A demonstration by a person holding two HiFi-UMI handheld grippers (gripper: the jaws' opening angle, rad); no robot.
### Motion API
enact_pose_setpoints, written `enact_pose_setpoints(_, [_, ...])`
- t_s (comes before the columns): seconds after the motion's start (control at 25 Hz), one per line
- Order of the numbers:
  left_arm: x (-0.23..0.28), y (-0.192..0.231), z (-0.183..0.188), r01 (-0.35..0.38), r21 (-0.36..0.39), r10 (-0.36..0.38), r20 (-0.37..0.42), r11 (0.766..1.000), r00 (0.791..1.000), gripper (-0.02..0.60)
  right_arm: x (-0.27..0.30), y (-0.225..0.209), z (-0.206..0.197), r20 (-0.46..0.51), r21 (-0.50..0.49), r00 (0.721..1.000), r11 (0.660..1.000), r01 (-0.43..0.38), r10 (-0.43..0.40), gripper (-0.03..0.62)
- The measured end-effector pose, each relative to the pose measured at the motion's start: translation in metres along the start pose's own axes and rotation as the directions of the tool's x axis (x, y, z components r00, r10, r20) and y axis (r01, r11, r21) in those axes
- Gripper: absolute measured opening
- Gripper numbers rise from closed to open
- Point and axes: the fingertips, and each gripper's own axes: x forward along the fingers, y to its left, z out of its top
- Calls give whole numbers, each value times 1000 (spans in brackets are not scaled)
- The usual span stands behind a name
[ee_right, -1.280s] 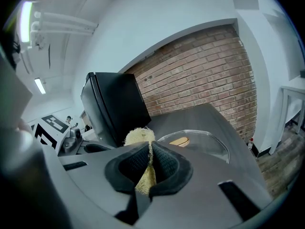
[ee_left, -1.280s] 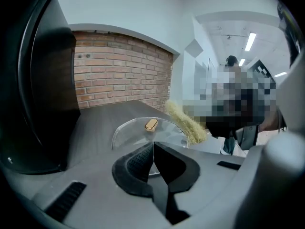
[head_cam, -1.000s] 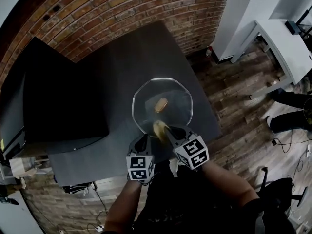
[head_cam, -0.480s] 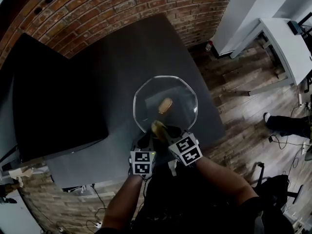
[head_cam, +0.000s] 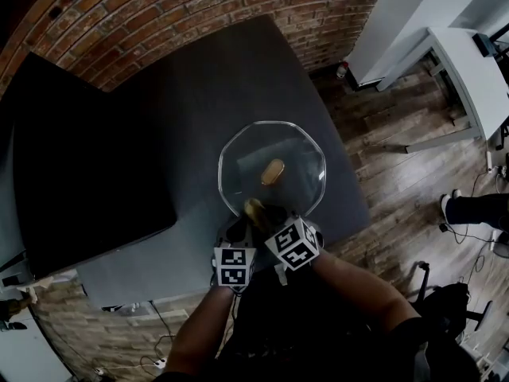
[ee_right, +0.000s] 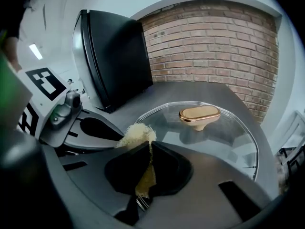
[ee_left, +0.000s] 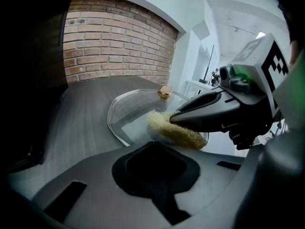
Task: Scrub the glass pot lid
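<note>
The glass pot lid [head_cam: 298, 153] lies flat on the dark table [head_cam: 183, 102], its gold knob [head_cam: 273, 171] pointing up. My right gripper [head_cam: 262, 213] is shut on a yellow sponge [head_cam: 254, 208] and presses it onto the lid's near edge. The right gripper view shows the sponge [ee_right: 136, 134] sticking out past the jaws [ee_right: 147, 144], short of the knob [ee_right: 199, 113]. My left gripper [head_cam: 235, 231] sits just left of it, jaws closed at the lid's near rim [ee_left: 116, 135]. From the left gripper view, the sponge [ee_left: 174, 131] rests on the glass under the right gripper's fingers [ee_left: 200, 109].
A big black box [head_cam: 87, 173] takes up the table's left side. A brick wall [head_cam: 199, 14] runs behind the table. The table's front edge is close under my arms. A white desk [head_cam: 469, 70] and a person's shoe [head_cam: 465, 209] are on the wood floor at right.
The right gripper and its sponge have slid a little left and nearer along the lid's near edge. The left gripper has held its place at the rim.
</note>
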Motion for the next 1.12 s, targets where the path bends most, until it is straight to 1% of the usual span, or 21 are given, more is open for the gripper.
enact_pose_setpoints(0.12, [0, 0, 0, -6, -1, 6, -2, 1000, 1000, 32, 1, 0, 0, -12, -11, 1000, 1000, -1, 1, 25])
enact_pose_setpoints(0.56, [0, 0, 0, -26, 2, 26, -3, 1000, 1000, 32, -5, -14, -4, -28, 7, 1000, 1000, -1, 1, 25])
enact_pose_setpoints(0.88, [0, 2, -1, -58, -9, 58, 3, 998, 998, 32, -19, -38, -8, -26, 35, 999, 999, 34, -33, 25])
enact_pose_setpoints(1.12, [-1, 1, -1, -69, -18, 69, -3, 997, 998, 32, -30, -66, -13, -21, 68, 996, 994, 83, -81, 25])
